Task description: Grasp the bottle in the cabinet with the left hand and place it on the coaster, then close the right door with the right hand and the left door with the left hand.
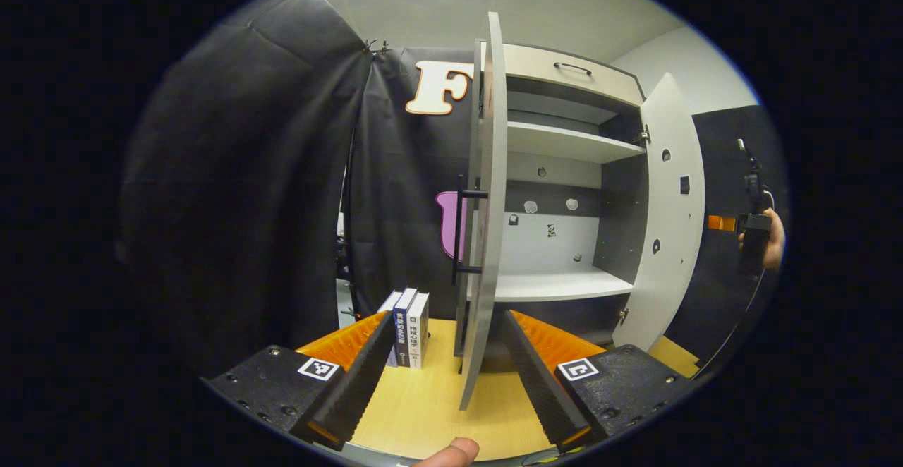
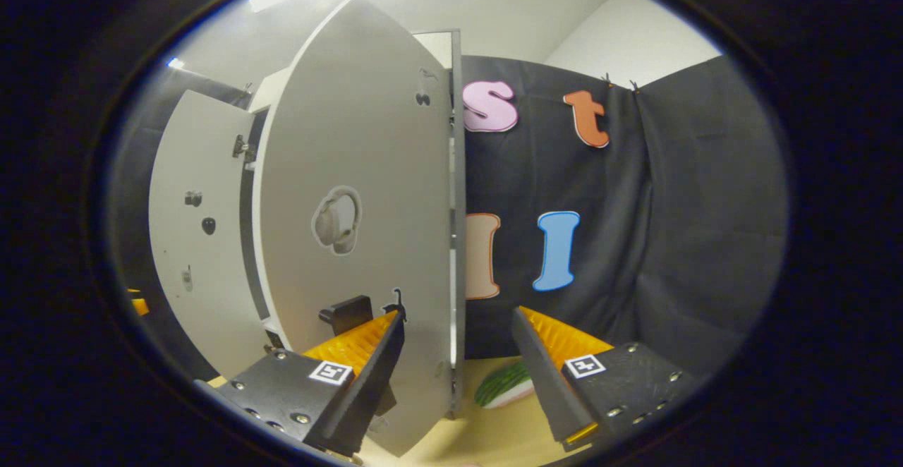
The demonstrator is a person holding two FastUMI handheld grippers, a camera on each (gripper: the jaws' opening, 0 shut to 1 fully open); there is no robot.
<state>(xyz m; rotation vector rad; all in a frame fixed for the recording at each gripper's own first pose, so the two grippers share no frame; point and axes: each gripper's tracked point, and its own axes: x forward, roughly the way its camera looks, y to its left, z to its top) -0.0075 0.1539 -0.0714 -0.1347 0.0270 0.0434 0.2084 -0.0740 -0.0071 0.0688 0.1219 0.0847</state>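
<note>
- Both cabinet doors stood wide open, so closing was likely the job left.
- The left tongs gaped open, holding nothing, with the left door edge between the fingers.
- The right tongs were open and empty too, beside the right door.
- The shelves looked bare.
- I could not see the bottle or coaster.

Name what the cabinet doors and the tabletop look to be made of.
Cabinet doors: likely laminated board, matte pale grey, with flat slab faces and thin square edges. Tabletop: probably wood or wood-look laminate, smooth light yellow-tan with faint grain; which one cannot be told.
</note>
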